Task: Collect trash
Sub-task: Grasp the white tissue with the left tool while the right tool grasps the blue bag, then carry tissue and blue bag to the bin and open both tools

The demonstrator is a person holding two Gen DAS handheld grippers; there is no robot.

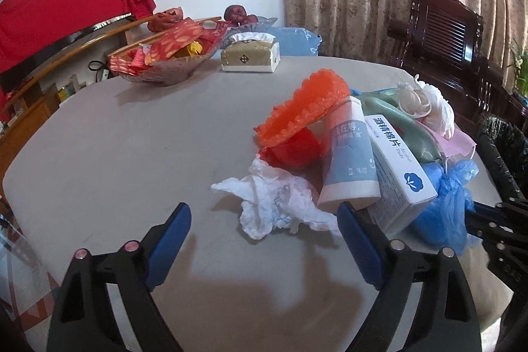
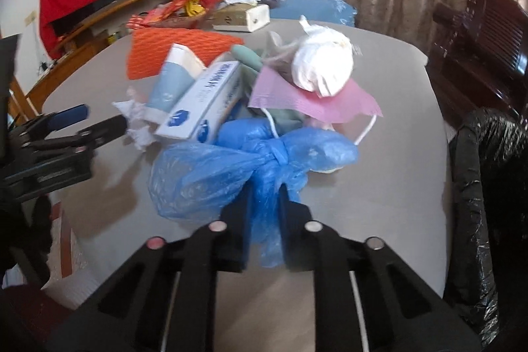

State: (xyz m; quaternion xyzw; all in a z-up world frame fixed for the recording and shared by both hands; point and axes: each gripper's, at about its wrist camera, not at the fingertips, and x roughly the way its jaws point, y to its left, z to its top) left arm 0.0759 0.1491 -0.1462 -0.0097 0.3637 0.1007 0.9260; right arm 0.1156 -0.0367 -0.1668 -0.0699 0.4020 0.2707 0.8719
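Lying on a grey table (image 1: 115, 160), a heap of trash is being shown by both wrist cameras. At the far left of the left wrist view, a glass bowl of red snack packets (image 1: 165, 55) is being kept well apart from the heap, with a tissue box (image 1: 250, 56) just beside it. The left gripper (image 1: 264, 220) is being held with its blue-padded fingers (image 1: 171, 236) spread wide and nothing between them; a crumpled white tissue (image 1: 274, 203) is lying on the table just ahead of the gap. Behind the tissue, an orange foam net (image 1: 307, 108) is being propped over a red plastic piece (image 1: 293, 150). To the right, a pale blue and white tube (image 1: 349, 160) is being leaned against a white box of alcohol pads (image 1: 399, 174). Further right, a green wrapper (image 1: 396, 127), a white wadded bundle (image 1: 429, 104) and a pink face mask (image 1: 458, 144) are being piled together.

In the right wrist view, the knotted blue plastic bag (image 2: 237, 167) is being pinched by the right gripper (image 2: 264, 203), its fingers clenched on the bag's twisted tail at the near edge of the heap. The bag is touching the alcohol-pad box and the mask's ear loop. At the far right, a bin lined with a black bag (image 2: 488, 187) is being seen beside the table.
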